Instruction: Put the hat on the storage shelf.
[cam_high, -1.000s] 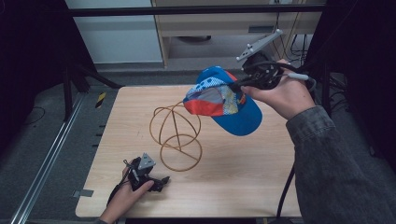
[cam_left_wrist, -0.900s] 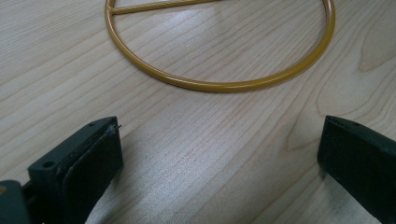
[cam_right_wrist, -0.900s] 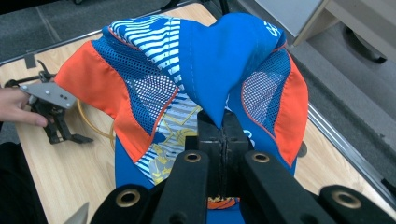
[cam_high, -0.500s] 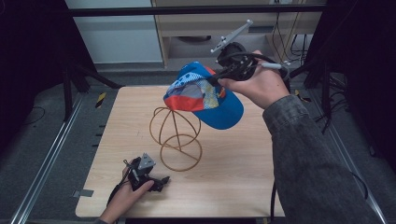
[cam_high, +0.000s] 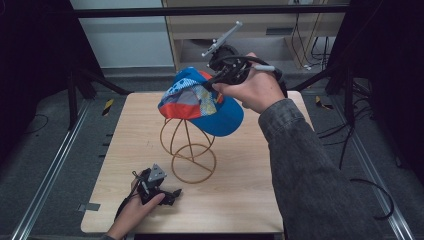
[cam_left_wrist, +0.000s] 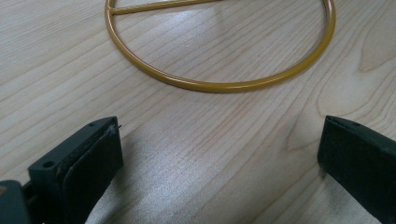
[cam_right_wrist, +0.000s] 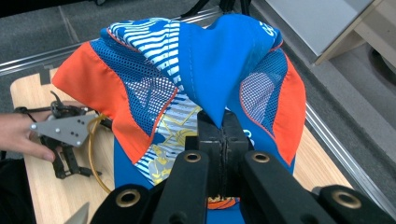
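A blue, orange and white cap (cam_high: 200, 102) hangs in the air just over the top of a gold wire hat stand (cam_high: 187, 150) at the table's middle. My right gripper (cam_high: 220, 80) is shut on the cap's crown fabric; in the right gripper view its jaws pinch a fold of the cap (cam_right_wrist: 205, 79). My left gripper (cam_high: 172, 192) rests on the wooden table (cam_high: 250, 200) at the front left, jaws open and nothing between them. The stand's base ring (cam_left_wrist: 219, 79) lies just ahead of it in the left gripper view.
A cabinet (cam_high: 260, 30) stands behind the table. Dark frame posts flank both sides, and cables (cam_high: 365, 150) trail on the floor at the right. A metal rail (cam_high: 45, 170) runs along the floor left of the table.
My right gripper has carried the cap leftward, from right of the stand to just above its top. The left gripper has stayed put.
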